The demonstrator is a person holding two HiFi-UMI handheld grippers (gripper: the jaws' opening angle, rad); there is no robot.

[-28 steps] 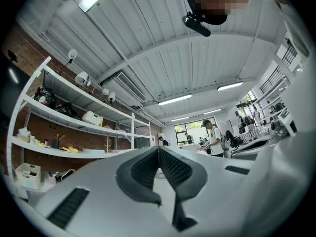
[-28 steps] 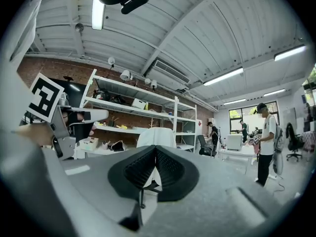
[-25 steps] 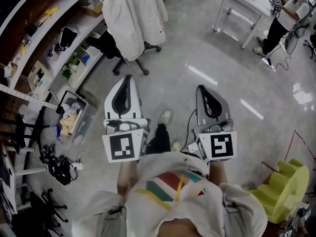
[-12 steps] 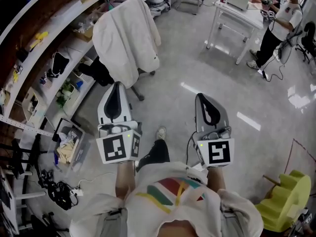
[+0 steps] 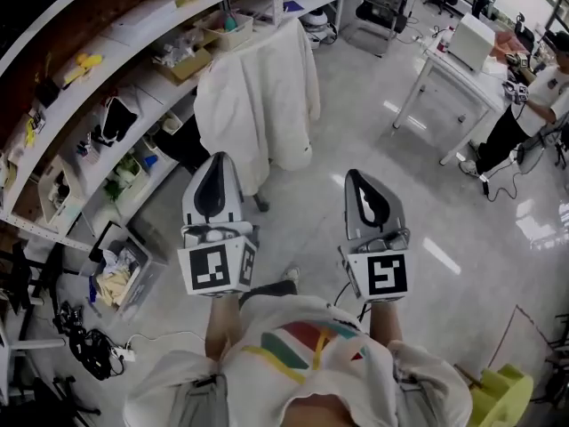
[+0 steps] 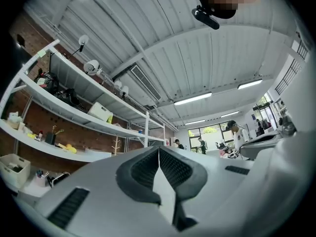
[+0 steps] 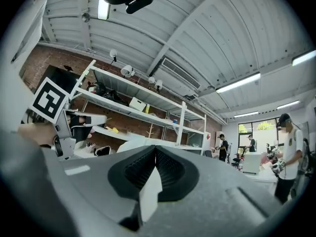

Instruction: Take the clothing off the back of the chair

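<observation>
Both the left gripper (image 5: 220, 160) and the right gripper (image 5: 357, 178) keep their fingers clenched on nothing, near the white clothing (image 5: 258, 105) draped over the chair (image 5: 182, 142) back beside the shelves (image 5: 133, 25).

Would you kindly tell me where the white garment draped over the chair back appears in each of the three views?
Head view: the white fabric garment hangs upper centre, beside the shelves.
Left gripper view: not in it.
Right gripper view: probably the pale hump low and left of centre, though too little shows to be sure.
Shared landmark: the white metal shelving rack, in all three.
</observation>
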